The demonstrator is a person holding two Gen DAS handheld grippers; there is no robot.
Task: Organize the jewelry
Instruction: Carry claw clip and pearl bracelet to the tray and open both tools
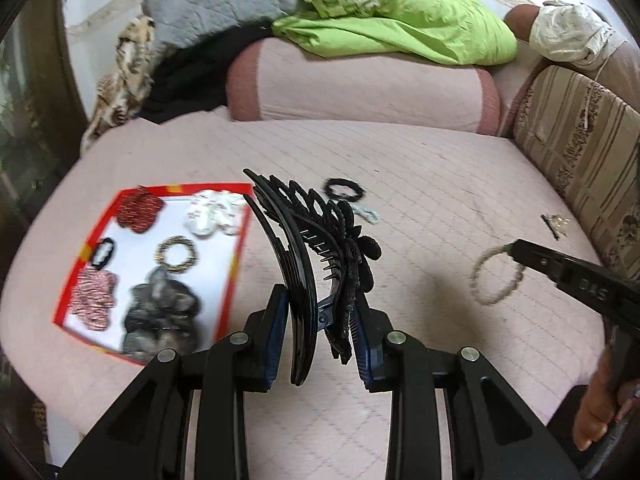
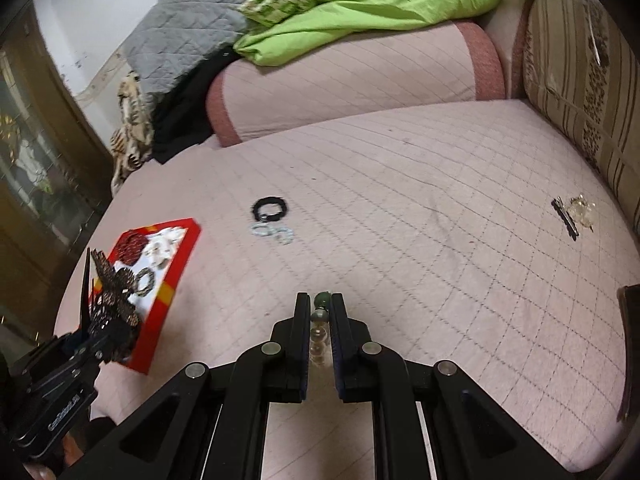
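My left gripper (image 1: 320, 312) is shut on a large black hair claw (image 1: 316, 248) with a lace flower and holds it above the pink mattress, right of the red-rimmed tray (image 1: 234, 276). The tray holds scrunchies, a beaded ring (image 1: 176, 255) and a grey bow. My right gripper (image 2: 320, 312) is shut on a beaded bracelet (image 2: 320, 332); the bracelet hangs as a pale ring in the left wrist view (image 1: 496, 276). A black hair tie (image 2: 270, 208) and a silver clasp (image 2: 274, 233) lie on the mattress, and a black pin with clear beads (image 2: 570, 216) lies far right.
A pink bolster (image 1: 360, 84) with a green blanket (image 1: 400, 16) on it lies at the back. A striped cushion (image 1: 580, 152) lines the right side. Grey quilt and dark clothes are piled at the back left. The mattress edge drops off at the left.
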